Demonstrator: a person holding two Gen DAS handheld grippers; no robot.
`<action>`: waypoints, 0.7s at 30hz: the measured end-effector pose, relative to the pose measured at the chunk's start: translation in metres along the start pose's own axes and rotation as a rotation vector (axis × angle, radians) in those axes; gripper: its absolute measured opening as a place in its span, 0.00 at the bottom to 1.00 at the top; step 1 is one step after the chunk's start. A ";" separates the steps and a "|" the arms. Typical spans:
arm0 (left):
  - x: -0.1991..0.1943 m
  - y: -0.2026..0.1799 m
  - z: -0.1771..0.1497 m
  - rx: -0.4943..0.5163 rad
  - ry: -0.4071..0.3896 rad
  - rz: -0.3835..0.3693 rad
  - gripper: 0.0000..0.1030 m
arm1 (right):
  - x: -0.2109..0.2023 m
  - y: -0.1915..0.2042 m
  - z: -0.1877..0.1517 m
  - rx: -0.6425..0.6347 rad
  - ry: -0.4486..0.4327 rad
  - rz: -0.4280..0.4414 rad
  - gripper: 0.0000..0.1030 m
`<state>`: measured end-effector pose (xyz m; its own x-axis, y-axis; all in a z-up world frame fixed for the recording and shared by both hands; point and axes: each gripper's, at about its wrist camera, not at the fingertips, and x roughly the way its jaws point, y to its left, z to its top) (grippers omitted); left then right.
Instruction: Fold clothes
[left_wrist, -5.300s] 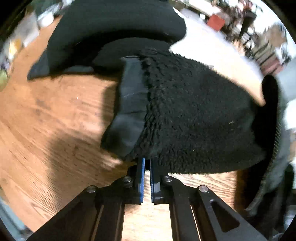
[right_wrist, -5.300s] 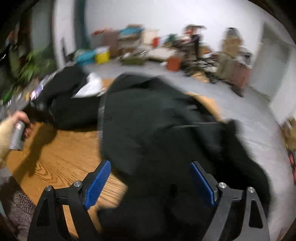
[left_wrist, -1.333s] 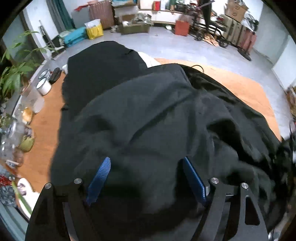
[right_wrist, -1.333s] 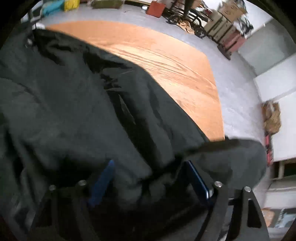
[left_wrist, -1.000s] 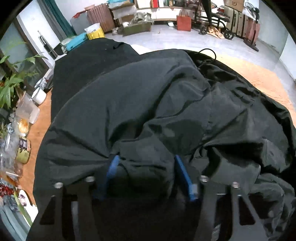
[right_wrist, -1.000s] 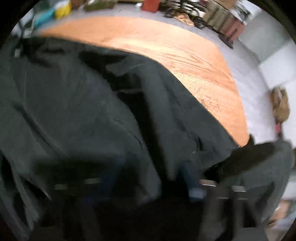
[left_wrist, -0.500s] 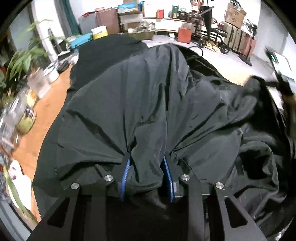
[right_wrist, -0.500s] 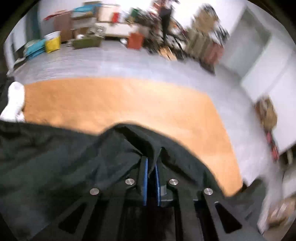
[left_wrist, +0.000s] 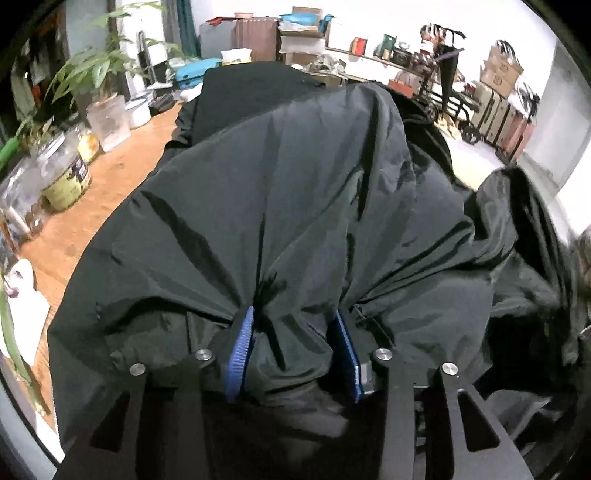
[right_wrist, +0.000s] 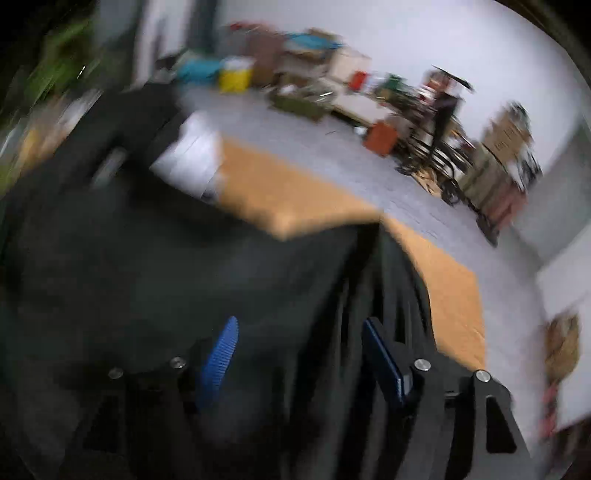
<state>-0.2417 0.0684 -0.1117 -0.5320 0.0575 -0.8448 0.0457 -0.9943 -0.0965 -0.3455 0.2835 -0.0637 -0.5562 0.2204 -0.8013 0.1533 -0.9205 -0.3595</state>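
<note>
Wooden table, orange-brown grain, largely covered by a black jacket spread from 6 to 12 o'clock. Jars and a clear container are stood at 9–10 o'clock; white paper at 8.

the whole right wrist view is smeared by motion: the shelves and boxes along the far wall cannot be made out, and a white thing at upper left is perhaps folded cloth. the black jacket covers most of the table in the left wrist view and hides the lower part of the left claw's pads. the jars at the left edge are cut off.
</note>
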 end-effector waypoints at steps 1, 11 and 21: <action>-0.004 0.002 0.001 -0.021 0.002 -0.012 0.46 | -0.008 0.006 -0.027 -0.027 0.044 -0.018 0.71; -0.055 -0.019 -0.047 0.251 0.046 -0.061 0.67 | -0.050 0.015 -0.212 0.148 0.409 -0.045 0.66; -0.007 -0.033 -0.129 0.674 0.181 0.196 0.69 | -0.088 0.048 -0.280 0.127 0.527 -0.015 0.62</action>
<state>-0.1304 0.1128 -0.1703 -0.4166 -0.1716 -0.8927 -0.4361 -0.8239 0.3619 -0.0607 0.3106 -0.1444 -0.0675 0.3356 -0.9396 0.0305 -0.9406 -0.3381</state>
